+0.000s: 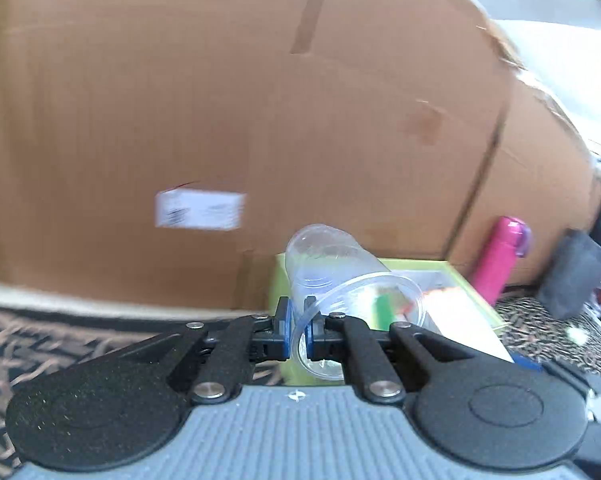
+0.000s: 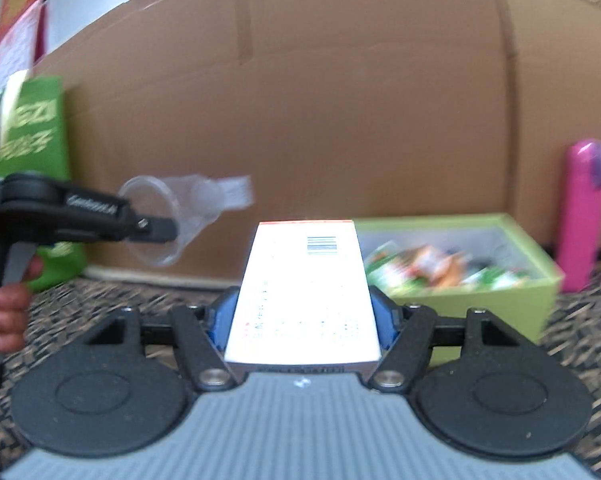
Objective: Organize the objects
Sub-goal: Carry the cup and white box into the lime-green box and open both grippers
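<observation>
Left gripper (image 1: 298, 328) jaws pinched shut on the rim wall of a clear plastic cup (image 1: 340, 272); cup tilted, mouth toward the camera, base pointing away and up-left of the jaws. Right gripper (image 2: 302, 320) jaws clamped on the flanks of a white carton (image 2: 300, 288), barcode face up, carton running straight out ahead between the pads.

Step in hand, as I judge it: both items picked and carried clear of the floor, not yet placed. Likely target is the lime-green box (image 2: 540, 276), ahead and right of the right jaws, already holding colourful packets; seen from the left wrist it sits just beyond the cup. Next move calls for bringing one item over the open top and releasing inside the walls, one hand at a time so the grippers do not crowd. Cup is thin; a rim pinch could slip or deform it.

Beyond: pink bottle (image 2: 584, 216) upright right of the box, green bag (image 2: 36, 140) far left, big cardboard carton (image 2: 320, 100) as backdrop. Floor is patterned brown carpet (image 2: 580, 340). Frames motion-blurred.
</observation>
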### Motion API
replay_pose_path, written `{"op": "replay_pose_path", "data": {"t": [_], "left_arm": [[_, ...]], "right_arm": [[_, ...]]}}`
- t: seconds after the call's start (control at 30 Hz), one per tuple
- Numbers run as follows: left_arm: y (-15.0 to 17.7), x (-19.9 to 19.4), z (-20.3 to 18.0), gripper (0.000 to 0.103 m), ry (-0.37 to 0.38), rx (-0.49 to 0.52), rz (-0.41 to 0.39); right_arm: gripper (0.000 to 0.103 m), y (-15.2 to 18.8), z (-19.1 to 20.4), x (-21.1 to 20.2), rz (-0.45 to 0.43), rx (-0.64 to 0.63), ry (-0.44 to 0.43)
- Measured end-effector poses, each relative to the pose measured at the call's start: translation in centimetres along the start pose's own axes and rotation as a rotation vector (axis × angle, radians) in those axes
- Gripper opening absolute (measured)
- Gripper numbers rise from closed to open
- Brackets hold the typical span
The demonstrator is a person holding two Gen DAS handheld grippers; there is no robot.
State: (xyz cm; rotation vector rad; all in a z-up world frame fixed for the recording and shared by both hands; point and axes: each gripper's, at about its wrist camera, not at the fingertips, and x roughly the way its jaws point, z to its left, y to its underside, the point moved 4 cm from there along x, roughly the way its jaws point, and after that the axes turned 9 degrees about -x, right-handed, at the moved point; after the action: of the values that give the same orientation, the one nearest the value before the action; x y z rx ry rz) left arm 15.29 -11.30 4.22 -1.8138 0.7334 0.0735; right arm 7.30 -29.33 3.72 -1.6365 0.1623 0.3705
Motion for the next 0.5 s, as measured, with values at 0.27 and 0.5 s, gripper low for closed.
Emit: {"op": "replay_pose_path", "data": {"t": [0.27, 0.5], "left_arm": [[0.0, 8.6, -5.7, 0.007, -0.017, 0.099, 0.09], [0.8, 14.1, -6.0, 0.007, -0.064, 0.112, 0.172]], "right_arm": [[0.066, -1.4, -8.7, 5.1, 0.039, 0.003, 0.178], [0.066, -0.7, -11.9, 9.9, 0.084, 0.01, 0.186]]}}
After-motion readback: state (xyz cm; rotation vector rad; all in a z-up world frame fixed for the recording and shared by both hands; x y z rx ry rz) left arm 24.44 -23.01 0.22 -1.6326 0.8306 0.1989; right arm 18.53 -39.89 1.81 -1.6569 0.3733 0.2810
